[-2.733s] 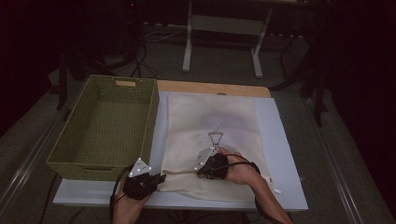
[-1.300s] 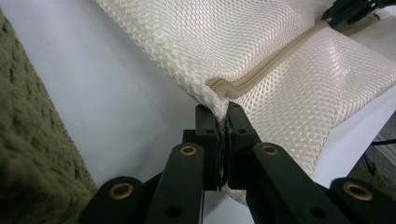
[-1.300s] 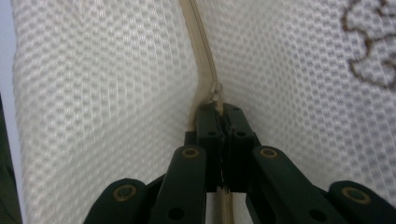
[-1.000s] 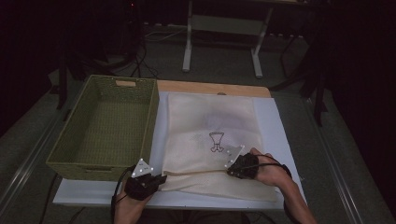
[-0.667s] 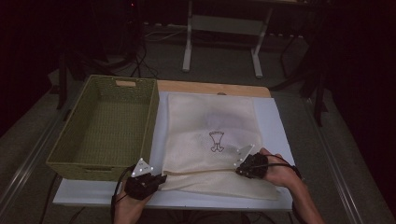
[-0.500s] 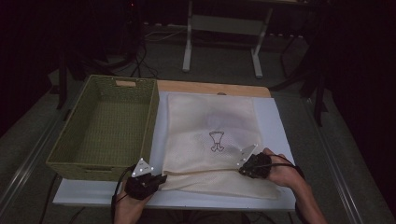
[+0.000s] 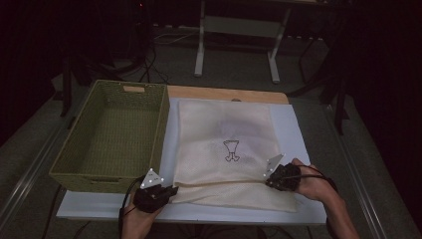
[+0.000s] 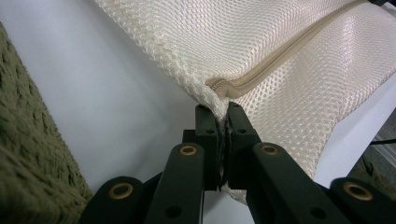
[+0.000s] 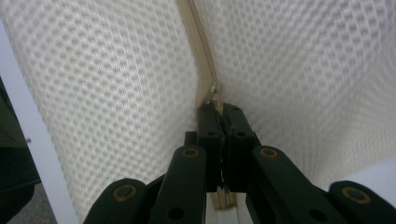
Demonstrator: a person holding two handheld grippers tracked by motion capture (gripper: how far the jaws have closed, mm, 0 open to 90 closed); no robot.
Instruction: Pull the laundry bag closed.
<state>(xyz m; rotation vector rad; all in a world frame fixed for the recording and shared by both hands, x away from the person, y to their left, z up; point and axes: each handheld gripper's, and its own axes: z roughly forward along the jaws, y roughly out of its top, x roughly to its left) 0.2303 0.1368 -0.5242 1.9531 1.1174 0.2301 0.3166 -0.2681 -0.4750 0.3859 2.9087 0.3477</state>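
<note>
The left gripper (image 8: pixel 219 109) pinches the mesh bag's (image 7: pixel 224 124) near-left corner; the right gripper (image 9: pixel 218 109) pinches its zipper (image 9: pixel 203 70) pull near the right end.

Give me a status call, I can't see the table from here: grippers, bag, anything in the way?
Left gripper shut on mesh bag corner. Right gripper shut on zipper pull. Basket alongside, not in the way.

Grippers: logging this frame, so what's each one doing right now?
Left gripper: shut on the mesh bag at its zipper end.
Right gripper: shut on the zipper pull.
</note>
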